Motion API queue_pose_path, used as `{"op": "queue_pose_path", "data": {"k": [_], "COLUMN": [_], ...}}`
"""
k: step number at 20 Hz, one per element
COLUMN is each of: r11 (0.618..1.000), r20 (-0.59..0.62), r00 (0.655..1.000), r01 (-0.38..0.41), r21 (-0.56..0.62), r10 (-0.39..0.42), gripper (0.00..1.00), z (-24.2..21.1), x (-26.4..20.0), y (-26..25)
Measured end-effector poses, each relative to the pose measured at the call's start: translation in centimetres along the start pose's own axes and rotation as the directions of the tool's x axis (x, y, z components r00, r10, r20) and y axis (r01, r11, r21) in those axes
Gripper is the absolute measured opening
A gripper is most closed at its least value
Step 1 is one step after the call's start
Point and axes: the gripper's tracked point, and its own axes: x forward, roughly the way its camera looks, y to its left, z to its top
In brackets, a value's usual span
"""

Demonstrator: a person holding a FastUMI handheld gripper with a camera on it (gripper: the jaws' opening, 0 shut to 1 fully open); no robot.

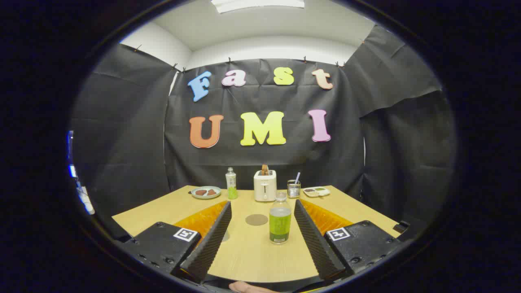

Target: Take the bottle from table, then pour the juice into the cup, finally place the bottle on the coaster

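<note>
The fingers point(262, 207) are spread wide and hold nothing. Between them, nearer the right finger and not touching either one, the bottle point(280, 219) of green juice stands upright on the wooden bench point(163, 209). Just beside the bottle, a little beyond it, lies the round coaster point(257, 219). At the far side of the bench stand a plate point(206, 192), a second bottle point(231, 183), a white toaster point(265, 185), a glass cup point(293, 189) with a straw, and a small tray point(316, 191).
</note>
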Motion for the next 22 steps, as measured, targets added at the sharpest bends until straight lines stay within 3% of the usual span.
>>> {"op": "queue_pose_path", "data": {"k": [22], "r11": [1.000], "r20": [-0.046], "r00": [0.999], "r01": [0.023], "r21": [-0.008], "r10": [-0.023], "gripper": [1.00], "z": [-2.1], "x": [1.4], "y": [-1.3]}}
